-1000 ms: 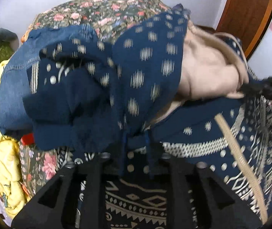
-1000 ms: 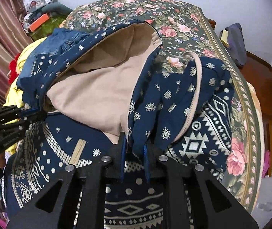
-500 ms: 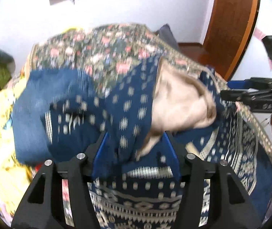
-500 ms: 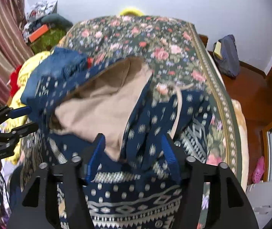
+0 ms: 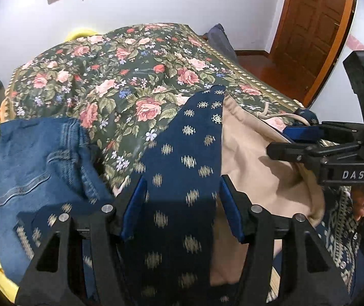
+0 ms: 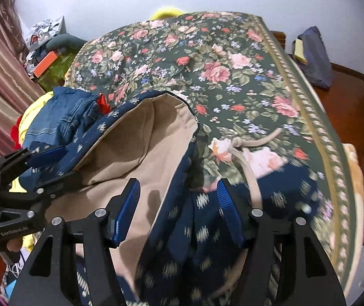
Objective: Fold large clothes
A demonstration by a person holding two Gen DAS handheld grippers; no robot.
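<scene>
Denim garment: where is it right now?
The denim garment lies at the left edge of the floral bedspread, partly over yellow clothes. In both views it is just left of the navy patterned garment.

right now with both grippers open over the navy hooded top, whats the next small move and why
Probably draw both grippers back off the fold, then smooth it. The left gripper and right gripper stand open with the navy top lying loose between the fingers, not pinched. Its beige lining bulges and the drawstring trails onto the floral bedspread.
</scene>
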